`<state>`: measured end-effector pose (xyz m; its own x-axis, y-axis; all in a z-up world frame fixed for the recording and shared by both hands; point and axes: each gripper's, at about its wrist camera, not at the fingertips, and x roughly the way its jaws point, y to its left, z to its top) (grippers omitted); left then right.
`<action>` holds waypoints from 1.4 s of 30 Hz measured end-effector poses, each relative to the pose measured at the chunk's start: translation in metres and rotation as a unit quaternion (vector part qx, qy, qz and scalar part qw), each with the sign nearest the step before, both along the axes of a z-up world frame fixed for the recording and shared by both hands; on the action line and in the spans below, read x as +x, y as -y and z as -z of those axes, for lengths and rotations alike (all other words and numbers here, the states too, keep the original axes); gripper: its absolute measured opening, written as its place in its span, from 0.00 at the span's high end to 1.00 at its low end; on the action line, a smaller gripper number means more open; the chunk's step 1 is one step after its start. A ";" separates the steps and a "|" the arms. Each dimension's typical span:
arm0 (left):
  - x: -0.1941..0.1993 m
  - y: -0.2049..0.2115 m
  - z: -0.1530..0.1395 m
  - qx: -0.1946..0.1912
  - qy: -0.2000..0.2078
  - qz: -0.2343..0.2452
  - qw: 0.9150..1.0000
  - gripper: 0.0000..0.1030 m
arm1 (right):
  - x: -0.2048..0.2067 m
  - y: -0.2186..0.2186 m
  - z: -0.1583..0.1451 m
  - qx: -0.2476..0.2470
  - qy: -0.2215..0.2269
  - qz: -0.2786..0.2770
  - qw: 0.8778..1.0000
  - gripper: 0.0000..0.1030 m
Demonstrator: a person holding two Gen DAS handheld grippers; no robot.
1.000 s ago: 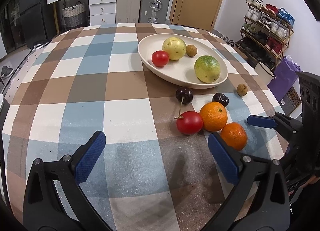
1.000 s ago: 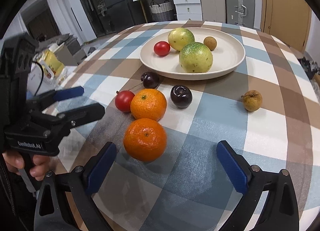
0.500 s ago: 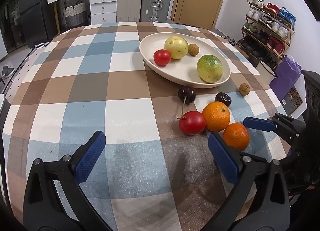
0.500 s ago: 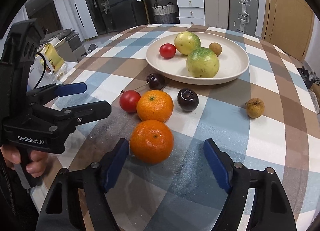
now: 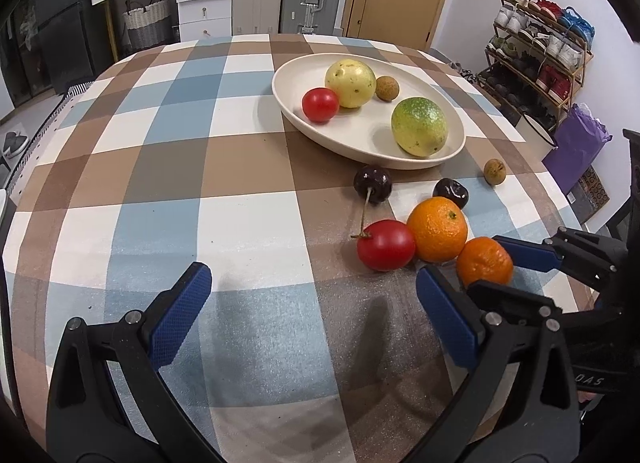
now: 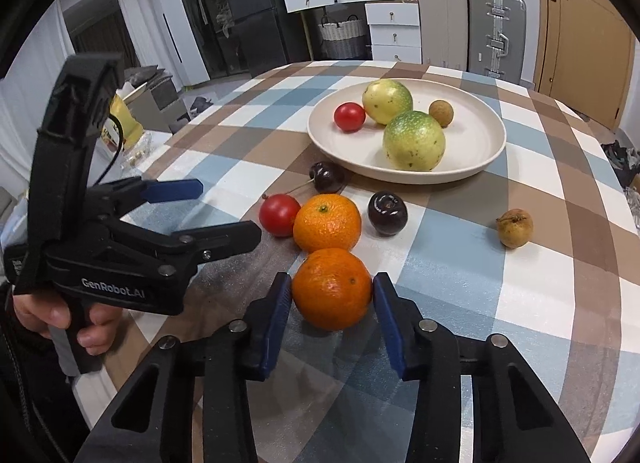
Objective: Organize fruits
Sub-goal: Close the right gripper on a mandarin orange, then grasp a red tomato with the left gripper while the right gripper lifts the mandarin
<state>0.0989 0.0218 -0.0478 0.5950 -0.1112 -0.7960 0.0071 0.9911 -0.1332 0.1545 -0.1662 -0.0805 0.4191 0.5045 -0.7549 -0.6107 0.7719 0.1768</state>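
Note:
A near orange (image 6: 332,289) lies on the checked tablecloth, and my right gripper (image 6: 333,281) is closing on it, both blue pads touching its sides. Just beyond it sit a second orange (image 6: 327,223), a red tomato (image 6: 279,215), two dark cherries (image 6: 326,177) and a brown longan (image 6: 515,227). The cream plate (image 6: 476,135) behind them holds a red tomato, a yellow fruit, a green fruit and a longan. My left gripper (image 5: 312,275) hovers open over bare cloth, left of the tomato (image 5: 385,245), with nothing between its fingers.
The round table's edge curves close on the near side and right. A hand (image 6: 86,327) holds the left gripper's handle. Drawers, suitcases and a door stand behind the table; a shoe rack (image 5: 536,51) is at the right.
The right gripper's jaws have narrowed from wide open until both pads meet the near orange. The left gripper has stayed in place and open.

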 end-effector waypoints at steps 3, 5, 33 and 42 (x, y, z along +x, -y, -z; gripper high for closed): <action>0.004 0.003 0.003 -0.001 -0.005 0.003 1.000 0.01 | 0.001 0.004 -0.001 0.013 -0.004 0.002 1.000 0.59; 0.006 0.005 0.004 0.000 -0.006 0.006 1.000 0.01 | 0.000 0.007 -0.002 0.019 -0.007 0.003 1.000 0.60; 0.018 0.007 0.005 -0.098 -0.004 0.056 0.994 0.66 | 0.012 0.017 0.002 0.023 -0.031 0.013 0.999 0.63; 0.009 0.008 0.005 -0.105 0.003 0.056 0.993 0.71 | 0.012 0.016 0.006 0.011 -0.033 0.018 0.999 0.63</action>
